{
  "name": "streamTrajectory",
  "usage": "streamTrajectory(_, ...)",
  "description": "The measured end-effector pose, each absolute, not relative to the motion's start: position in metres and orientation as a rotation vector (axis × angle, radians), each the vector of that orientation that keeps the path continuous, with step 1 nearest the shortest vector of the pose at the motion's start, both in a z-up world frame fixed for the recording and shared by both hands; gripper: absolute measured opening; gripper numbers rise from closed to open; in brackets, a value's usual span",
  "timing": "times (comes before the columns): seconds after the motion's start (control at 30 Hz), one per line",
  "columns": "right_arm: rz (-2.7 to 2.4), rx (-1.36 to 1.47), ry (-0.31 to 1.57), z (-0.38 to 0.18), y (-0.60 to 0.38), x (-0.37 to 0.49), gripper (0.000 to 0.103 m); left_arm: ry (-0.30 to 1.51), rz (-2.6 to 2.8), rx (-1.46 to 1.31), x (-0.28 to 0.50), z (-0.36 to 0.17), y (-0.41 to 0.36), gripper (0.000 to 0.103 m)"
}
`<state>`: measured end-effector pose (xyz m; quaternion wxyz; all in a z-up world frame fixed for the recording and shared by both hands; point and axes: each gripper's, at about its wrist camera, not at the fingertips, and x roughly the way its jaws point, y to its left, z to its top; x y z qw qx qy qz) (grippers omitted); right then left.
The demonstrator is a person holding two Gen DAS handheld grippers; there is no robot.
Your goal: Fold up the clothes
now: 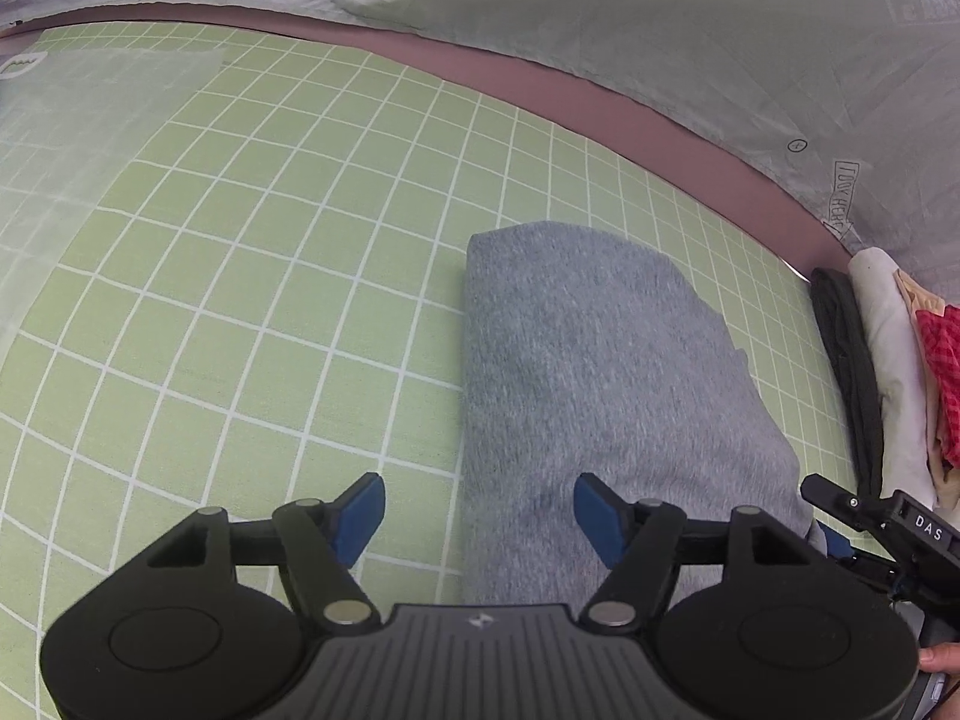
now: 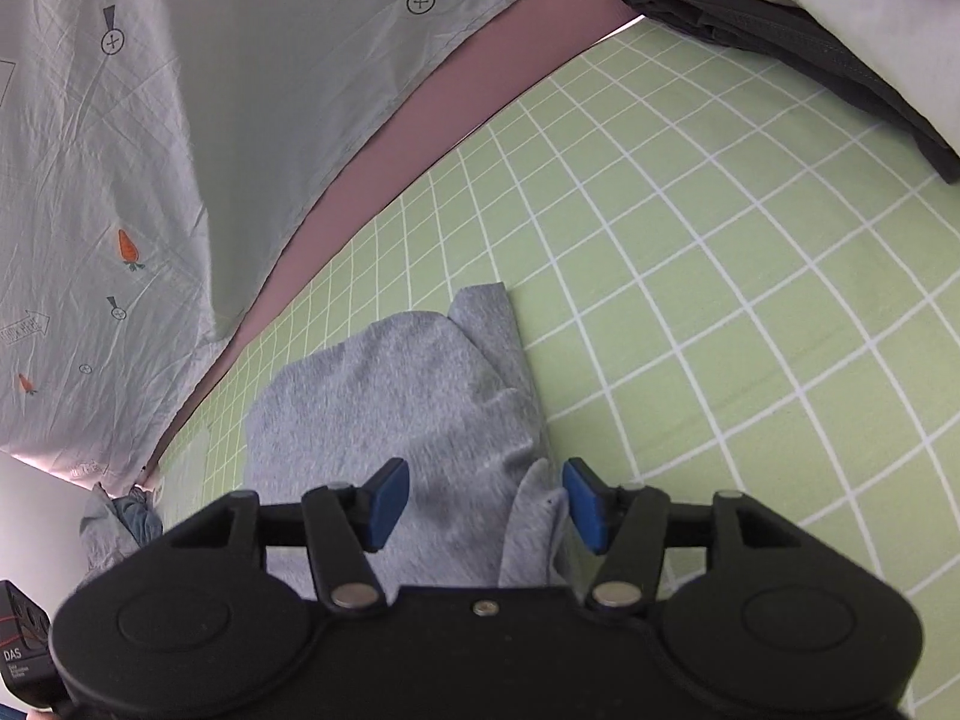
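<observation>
Now both tools released: left tool (image 1: 479, 519) and right tool (image 2: 486, 504) above folded grey garment (image 1: 594, 372), lower centre, on green grid sheet (image 1: 252, 276).

- A green sheet (image 1: 240, 300) with a white grid covers the bed.
- A folded grey garment (image 1: 600, 372) lies flat on it.
- At the right edge lies a stack of folded clothes (image 1: 888, 360): dark at the bottom, white above, red check on top.
- Beyond a mauve strip (image 1: 600, 114) lies a pale printed quilt (image 1: 660, 30).

grey garment (image 2: 414, 420) near end hidden under right hand-held gripper (image 2: 486, 501).
</observation>
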<state>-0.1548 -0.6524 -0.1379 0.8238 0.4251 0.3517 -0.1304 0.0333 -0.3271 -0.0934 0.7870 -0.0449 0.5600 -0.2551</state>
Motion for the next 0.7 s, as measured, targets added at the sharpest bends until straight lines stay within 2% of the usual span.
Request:
streamTrajectory(0.13, -0.259, 0.865, 0.798, -0.143, -0.653, -0.14, 0.063, 1.252, -0.568, -0.104, 0.042, -0.105, -0.341, 0.078)
streamTrajectory(0.3, -0.271, 0.837, 0.834, -0.147, -0.652, -0.13, 0.074, 1.278, -0.616, -0.08, 0.048, -0.114, -0.359, 0.081)
streamTrajectory(0.43, -0.26, 0.836, 0.848, -0.152, -0.646, -0.123, 0.074, 1.296, -0.666, -0.036, 0.053, -0.12, -0.376, 0.081)
streamTrajectory(0.6, -0.254, 0.814, 0.851, -0.152, -0.638, -0.112, 0.082, 1.319, -0.681, -0.02, 0.057, -0.129, -0.389, 0.085)
streamTrajectory(0.7, -0.233, 0.82, 0.855, -0.153, -0.632, -0.105, 0.082, 1.321, -0.689, -0.009, 0.055, -0.132, -0.393, 0.085)
